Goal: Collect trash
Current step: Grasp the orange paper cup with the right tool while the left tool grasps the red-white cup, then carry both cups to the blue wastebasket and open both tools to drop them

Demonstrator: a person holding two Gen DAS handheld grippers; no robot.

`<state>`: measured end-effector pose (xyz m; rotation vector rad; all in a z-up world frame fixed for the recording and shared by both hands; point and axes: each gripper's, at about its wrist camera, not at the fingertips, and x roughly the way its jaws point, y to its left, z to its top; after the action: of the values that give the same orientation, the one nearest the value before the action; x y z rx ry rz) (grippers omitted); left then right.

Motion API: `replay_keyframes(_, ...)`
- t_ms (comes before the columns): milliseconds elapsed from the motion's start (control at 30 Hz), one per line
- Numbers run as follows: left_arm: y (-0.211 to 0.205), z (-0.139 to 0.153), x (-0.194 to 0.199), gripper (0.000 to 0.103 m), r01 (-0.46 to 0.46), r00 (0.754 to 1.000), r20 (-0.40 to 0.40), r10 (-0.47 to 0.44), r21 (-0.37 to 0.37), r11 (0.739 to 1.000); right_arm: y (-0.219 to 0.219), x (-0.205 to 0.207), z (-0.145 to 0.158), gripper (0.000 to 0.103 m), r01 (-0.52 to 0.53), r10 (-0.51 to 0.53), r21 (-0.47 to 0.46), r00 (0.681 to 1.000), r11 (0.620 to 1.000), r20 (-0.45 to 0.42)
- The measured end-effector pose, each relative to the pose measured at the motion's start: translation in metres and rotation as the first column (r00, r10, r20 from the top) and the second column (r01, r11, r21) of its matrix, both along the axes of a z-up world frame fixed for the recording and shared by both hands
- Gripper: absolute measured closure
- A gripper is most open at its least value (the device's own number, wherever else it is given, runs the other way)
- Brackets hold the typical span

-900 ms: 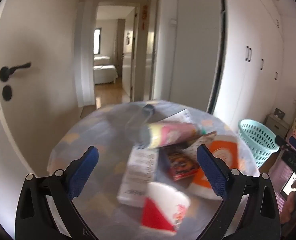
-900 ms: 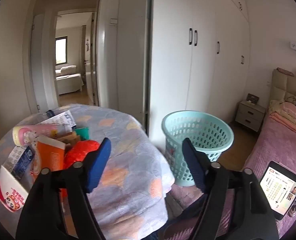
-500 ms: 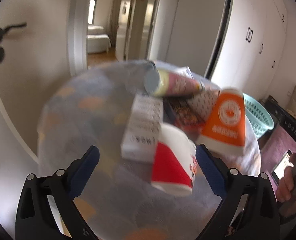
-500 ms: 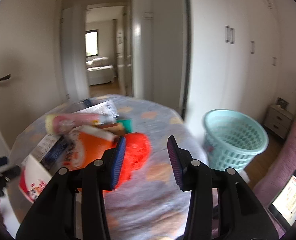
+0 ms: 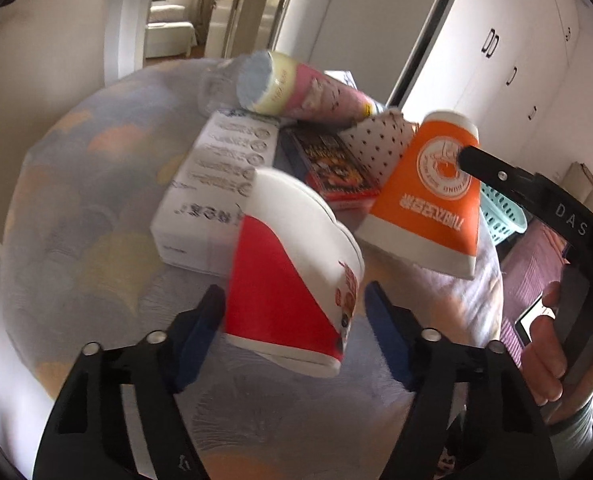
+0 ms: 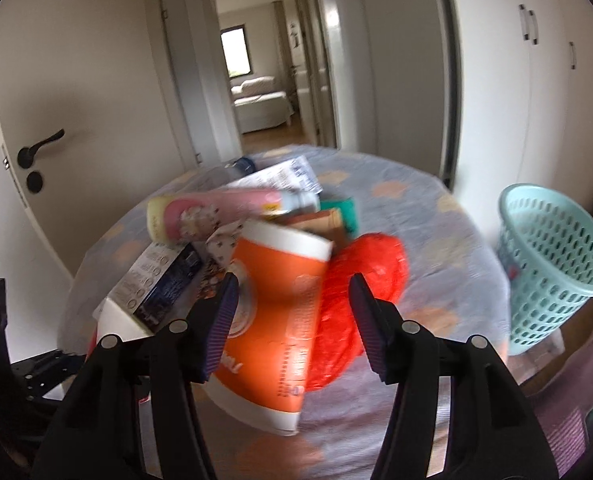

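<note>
Trash lies piled on a round table with a pastel cloth (image 5: pixel 96 216). My left gripper (image 5: pixel 294 316) is open with its jaws on either side of a red-and-white paper cup (image 5: pixel 292 276) lying on its side. My right gripper (image 6: pixel 292 304) is open around an orange-and-white paper cup (image 6: pixel 276 312), which also shows in the left wrist view (image 5: pixel 432 196). Beside that cup lies a crumpled red plastic bag (image 6: pixel 368 272). A teal laundry-style basket (image 6: pixel 552 264) stands on the floor to the right of the table.
The pile also holds a pink tube can (image 5: pixel 308 92), a white printed box (image 5: pixel 216 184), a dark snack pack (image 5: pixel 332 160), a receipt (image 6: pixel 284 176) and a green item (image 6: pixel 344 208). A door with a black handle (image 6: pixel 40 148) is left; wardrobes are right.
Both grippers have moved in close to the pile. The left jaws have narrowed around the red-and-white cup; the right jaws now straddle the orange cup.
</note>
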<state>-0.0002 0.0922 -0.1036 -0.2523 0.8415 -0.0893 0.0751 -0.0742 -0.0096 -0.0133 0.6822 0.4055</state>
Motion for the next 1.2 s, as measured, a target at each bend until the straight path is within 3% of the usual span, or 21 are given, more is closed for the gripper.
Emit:
replay_keyframes(100, -0.005, -0.002, -0.002, 0.044, -0.003, 1.0, 0.006, 0.003, 0.02, 1.0, 0.009, 0.005, -0.009, 0.049, -0.034, 0.034, -0.003, 0.999, 0.999, -0.029)
replay_keyframes(233, -0.007, 0.004, -0.011, 0.05, 0.006, 1.0, 0.028, -0.007, 0.032, 0.999, 0.016, -0.002, -0.007, 0.052, -0.044, 0.044, -0.027, 0.999, 0.999, 0.002)
replay_keyframes(367, -0.008, 0.017, -0.025, 0.05, -0.006, 0.998, 0.07, 0.001, 0.069, 0.998, 0.02, -0.015, 0.001, 0.057, -0.082, 0.083, -0.035, 0.996, 0.996, 0.037)
replay_keyframes(633, 0.005, 0.04, -0.039, 0.05, -0.05, 0.99, 0.134, 0.039, 0.074, 0.996, 0.037, -0.02, 0.003, 0.057, -0.16, 0.16, 0.006, 0.987, 0.987, 0.02)
replay_keyframes(800, 0.013, 0.034, -0.035, 0.05, -0.06, 0.992, 0.116, 0.053, 0.057, 0.997, 0.049, -0.019, -0.003, 0.057, -0.225, 0.228, 0.067, 0.973, 0.972, -0.044)
replay_keyframes(967, 0.017, 0.04, -0.037, 0.05, -0.065, 0.989, 0.134, 0.057, 0.061, 0.996, 0.053, -0.009, -0.017, 0.057, -0.214, 0.221, 0.077, 0.971, 0.974, -0.092)
replay_keyframes(1067, 0.014, 0.048, -0.035, 0.05, -0.059, 0.987, 0.151, 0.046, 0.081, 0.995, 0.049, -0.009, -0.014, 0.059, -0.203, 0.209, 0.083, 0.975, 0.976, -0.073)
replay_keyframes(1200, 0.002, 0.071, -0.027, 0.05, -0.031, 0.979, 0.203, 0.011, 0.091, 0.995, 0.029, -0.019, 0.015, 0.059, -0.181, 0.182, 0.122, 0.983, 0.976, -0.003)
